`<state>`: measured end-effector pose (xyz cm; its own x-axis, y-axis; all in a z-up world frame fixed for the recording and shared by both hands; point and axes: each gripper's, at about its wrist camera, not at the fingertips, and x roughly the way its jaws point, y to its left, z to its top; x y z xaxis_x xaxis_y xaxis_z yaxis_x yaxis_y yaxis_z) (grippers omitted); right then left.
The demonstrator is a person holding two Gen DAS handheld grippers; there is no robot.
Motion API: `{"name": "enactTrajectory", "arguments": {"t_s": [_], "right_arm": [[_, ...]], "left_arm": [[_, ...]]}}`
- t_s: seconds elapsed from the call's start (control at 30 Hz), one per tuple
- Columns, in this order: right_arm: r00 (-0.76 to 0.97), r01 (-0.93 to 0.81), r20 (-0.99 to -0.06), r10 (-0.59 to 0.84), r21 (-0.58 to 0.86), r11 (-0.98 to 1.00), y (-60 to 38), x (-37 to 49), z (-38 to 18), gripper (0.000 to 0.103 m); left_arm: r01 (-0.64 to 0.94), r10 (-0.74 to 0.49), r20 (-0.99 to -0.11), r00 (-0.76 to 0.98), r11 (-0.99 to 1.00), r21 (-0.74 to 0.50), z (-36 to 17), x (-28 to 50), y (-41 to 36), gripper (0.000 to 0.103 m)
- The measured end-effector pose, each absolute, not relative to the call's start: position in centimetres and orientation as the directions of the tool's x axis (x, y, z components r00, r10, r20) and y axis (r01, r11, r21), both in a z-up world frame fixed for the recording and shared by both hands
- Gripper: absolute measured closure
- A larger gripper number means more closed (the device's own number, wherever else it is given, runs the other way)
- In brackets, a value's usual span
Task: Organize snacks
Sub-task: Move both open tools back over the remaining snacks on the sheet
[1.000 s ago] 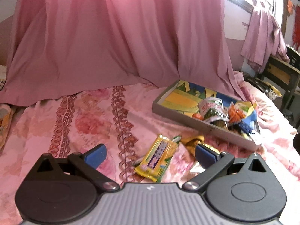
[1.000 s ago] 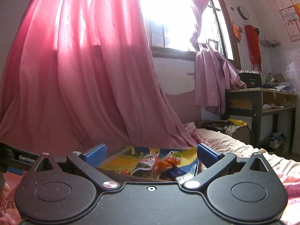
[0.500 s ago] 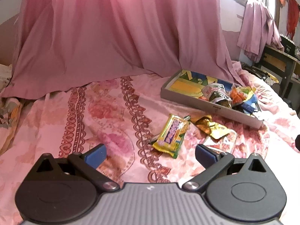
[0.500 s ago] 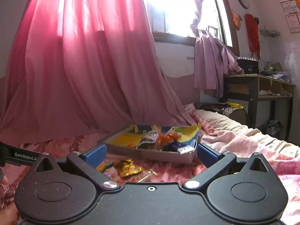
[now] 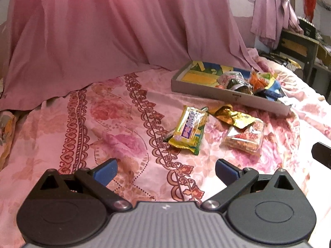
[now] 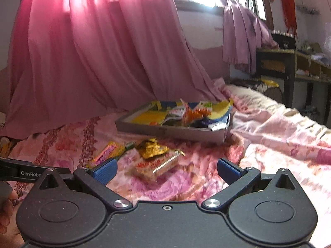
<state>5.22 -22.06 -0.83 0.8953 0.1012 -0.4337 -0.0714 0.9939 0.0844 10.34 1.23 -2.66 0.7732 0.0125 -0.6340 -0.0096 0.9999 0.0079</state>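
Pink floral cloth covers the bed (image 5: 115, 124), and a pink curtain (image 5: 107, 33) hangs down onto its far edge. A grey cardboard tray (image 5: 219, 92) lies toward the far right part of the bed; inside it, crowded at its right end, are several snack packets, among them an orange-and-white one (image 5: 258, 80) and a dark one (image 5: 238, 83), while the left end shows the tray's yellow and blue printed floor.

Three snacks lie loose on the bedspread just in front of the tray's near wall. A yellow wafer packet (image 5: 189, 129) with a purple label sits leftmost, lying lengthwise toward the camera. A crumpled gold wrapper (image 5: 232, 116) rests beside it, between it and the tray. A clear packet of reddish snack (image 5: 245, 137) lies nearest the bed's near right side, its far edge touching the gold wrapper.

The left gripper (image 5: 165, 170) hovers above the bedspread with its blue-tipped fingers spread wide and nothing between them, the wafer packet a little ahead. The right gripper (image 6: 166, 170) is likewise spread wide and empty, low over the bed, with the clear packet (image 6: 157, 165) lying just ahead between its tips. In the right wrist view, fingertips of a hand (image 6: 5, 210) show at the lower left edge.
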Motion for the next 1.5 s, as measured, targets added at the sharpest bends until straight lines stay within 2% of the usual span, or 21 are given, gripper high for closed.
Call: {"name": "enactTrajectory", "arguments": {"t_s": [0.6, 0.8, 1.03, 1.17, 1.5], "right_arm": [[0.822, -0.049, -0.561, 0.094, 0.095, 0.994, -21.5, 8.5, -3.3, 0.001], [0.822, -0.058, -0.562, 0.088, 0.072, 0.996, -21.5, 11.1, -3.8, 0.001], [0.823, -0.124, -0.554, 0.128, 0.044, 0.991, -21.0, 15.9, -4.5, 0.001], [0.804, -0.133, -0.571, 0.164, 0.095, 0.987, -21.3, 18.6, -5.8, 0.001], [0.725, -0.094, -0.660, 0.199, 0.191, 0.977, -20.0, 22.9, -8.5, 0.001]], "left_arm": [[0.064, -0.031, -0.632, 0.774, 0.998, 0.029, -4.9, 15.2, 1.5, 0.001], [0.072, -0.046, -0.641, 0.766, 0.997, 0.015, -5.4, 17.0, 1.6, 0.001], [0.098, -0.035, -0.659, 0.752, 0.993, 0.059, -6.4, 19.5, 1.0, 0.001], [0.184, -0.088, -0.682, 0.726, 0.980, 0.070, -7.0, 20.5, 0.9, 0.001], [0.284, -0.117, -0.677, 0.727, 0.948, 0.141, -7.6, 21.8, -0.4, 0.001]]}}
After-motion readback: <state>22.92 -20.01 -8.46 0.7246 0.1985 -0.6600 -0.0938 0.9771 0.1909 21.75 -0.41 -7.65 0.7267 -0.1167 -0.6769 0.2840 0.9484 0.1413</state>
